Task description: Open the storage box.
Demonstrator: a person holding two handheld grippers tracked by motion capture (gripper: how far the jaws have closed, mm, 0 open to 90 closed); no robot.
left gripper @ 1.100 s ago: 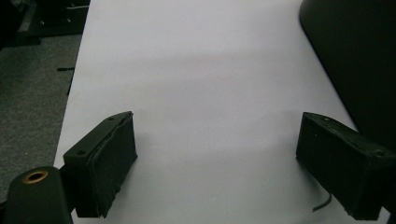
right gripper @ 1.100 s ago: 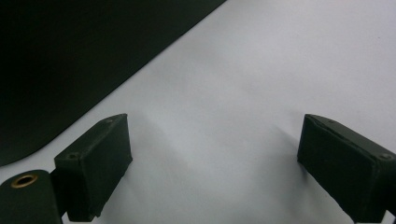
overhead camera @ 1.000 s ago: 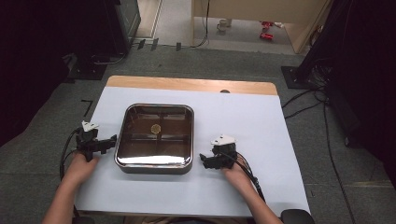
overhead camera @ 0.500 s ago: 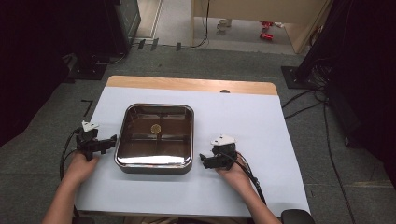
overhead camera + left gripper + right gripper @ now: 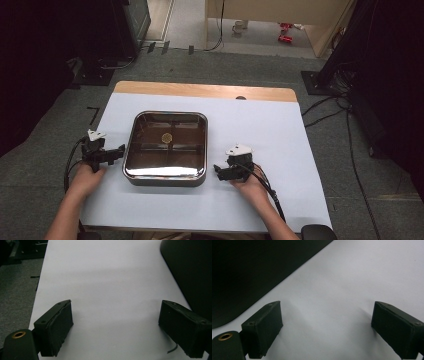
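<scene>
A square metal tray [image 5: 165,176] with rounded corners and a raised, polished rim sits on the white sheet that covers the table [image 5: 280,135], a little left of the middle and nearer the person than the far edge. Its steel walls are shiny; the near wall catches a bright band of light, while the flat bottom reads dark brown and mirrors faint lines. A small round yellowish piece [image 5: 167,137] lies inside, on the bottom toward the far half; what it is cannot be told at this size. In the high view the left gripper [image 5: 118,151] rests on the sheet just beside the tray's left wall, held by the left hand [image 5: 86,176], with a white plate on top and a black cable looping off the table edge. In the left gripper view its jaws stand wide apart with only bare matte white sheet between them, and the tray's dark, curved outer wall [image 5: 190,272] rises at the right. The pads are black and blocky, the left one showing a rough, layered face. The right gripper [image 5: 220,172] lies near the tray's near right corner, in the right hand [image 5: 250,184], also topped with a white plate. In the right gripper view its jaws are likewise spread wide over bare sheet, gripping nothing, with the tray's smooth dark side [image 5: 254,272] crossing the upper left. A strip of light wood [image 5: 200,90] shows along the table's far edge, beyond the sheet.
</scene>
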